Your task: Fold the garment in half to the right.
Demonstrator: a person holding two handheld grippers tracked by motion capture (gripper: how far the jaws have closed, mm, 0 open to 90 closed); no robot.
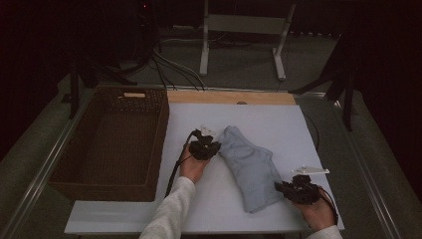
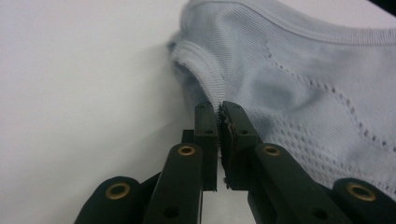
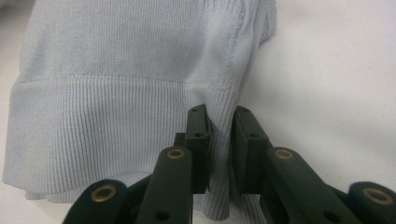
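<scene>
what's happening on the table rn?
A person holds a light blue knit garment flat on the white table, one gripper at each end. The left gripper is shut on its far ribbed edge, the right gripper on the near ribbed hem. A wicker basket sits to the left.

Garment [image 1: 250,167] on table [image 1: 278,124], basket [image 1: 112,142] left of it (claws [image 1: 213,148] [image 1: 279,187] at either end)

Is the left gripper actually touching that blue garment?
Touching. In the left gripper view, the left gripper has its jaws closed on a ribbed edge of the garment, with the fabric pinched between the pads.
</scene>
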